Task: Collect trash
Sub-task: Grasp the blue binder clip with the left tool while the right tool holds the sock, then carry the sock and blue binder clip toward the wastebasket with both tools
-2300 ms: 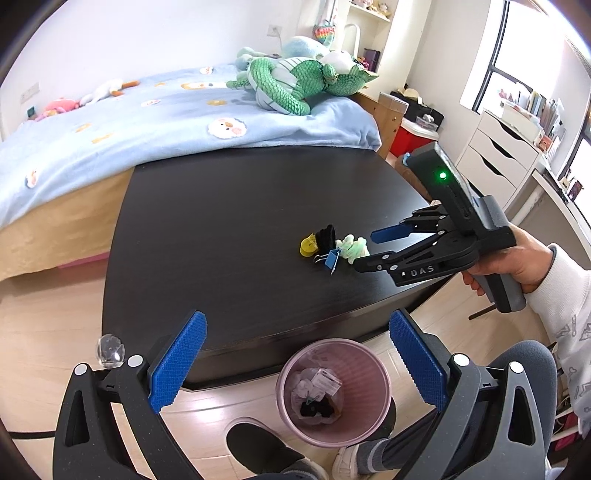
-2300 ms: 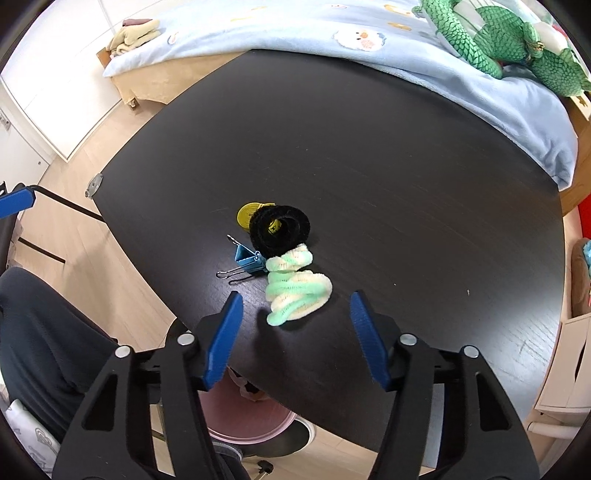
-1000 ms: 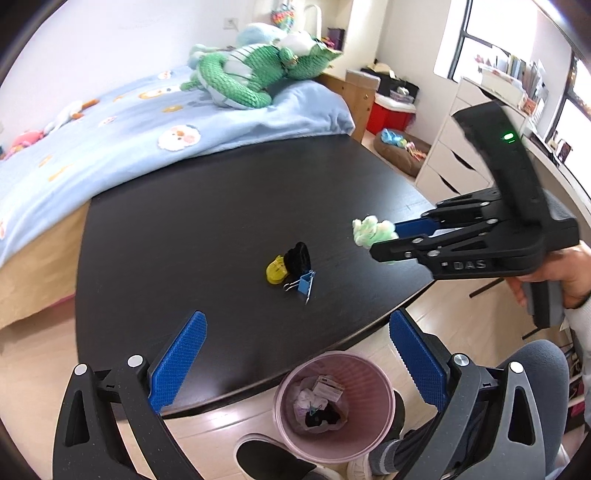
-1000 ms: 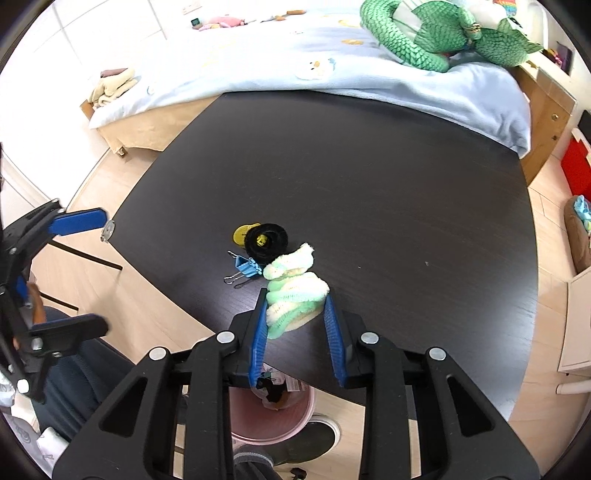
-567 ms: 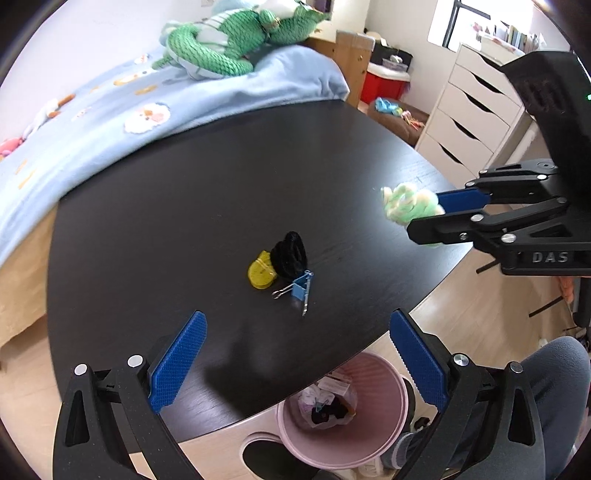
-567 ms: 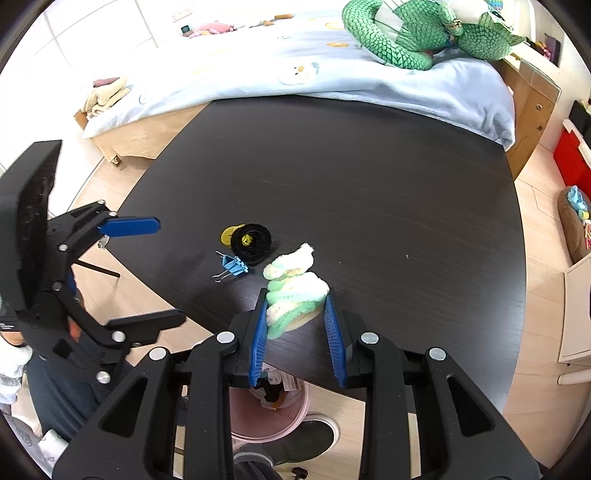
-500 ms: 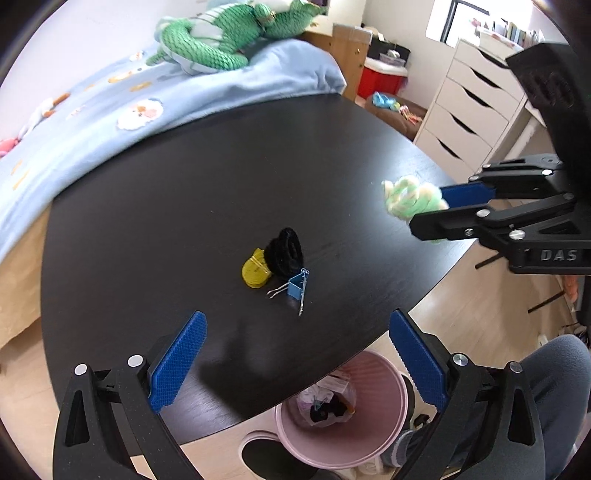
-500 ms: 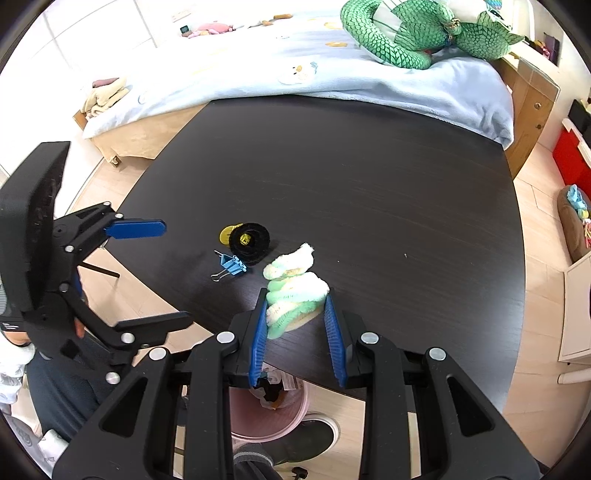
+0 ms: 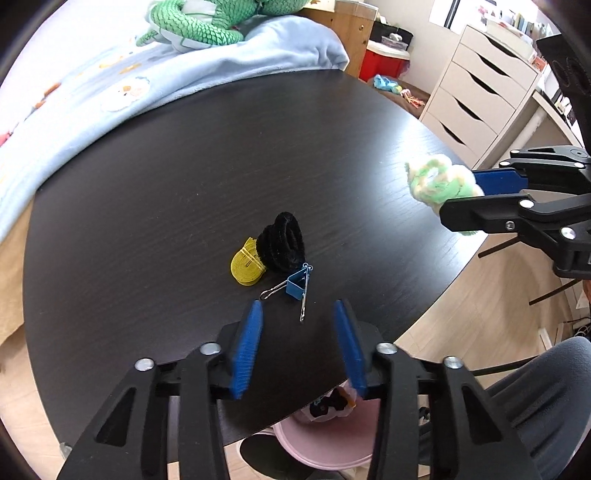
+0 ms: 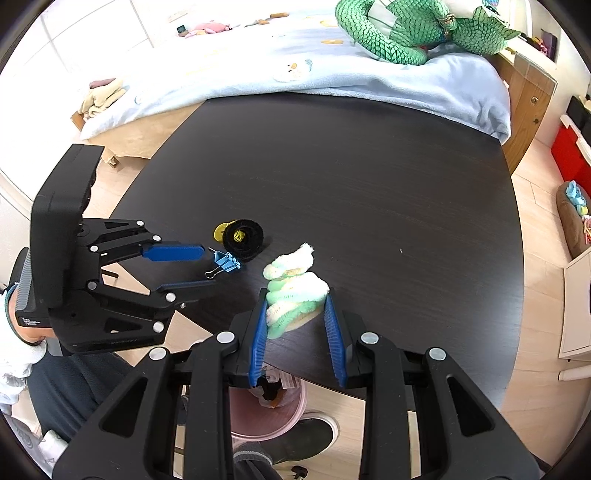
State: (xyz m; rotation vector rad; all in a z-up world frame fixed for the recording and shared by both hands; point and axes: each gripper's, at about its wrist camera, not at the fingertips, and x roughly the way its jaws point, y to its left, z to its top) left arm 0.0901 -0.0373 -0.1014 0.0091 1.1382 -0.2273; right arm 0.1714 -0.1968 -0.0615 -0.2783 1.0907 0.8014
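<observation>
Left fingers (image 9: 255, 332) narrowed, right gripper (image 10: 297, 325) clamps chenille (image 10: 293, 293)

A home bedroom: a bed (image 10: 332, 74) with plush dragon (image 10: 406, 26), white drawers (image 9: 480, 92) beside.

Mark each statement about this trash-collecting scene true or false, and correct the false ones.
1. The right gripper is shut on the green-and-white fuzzy coil. True.
2. The left gripper is clamping the blue binder clip. False: it is open, and the clip lies on the black table.
3. The black fuzzy ring touches the yellow disc. True.
4. The pink trash bin stands on the table. False: it is on the floor below the table edge.
</observation>
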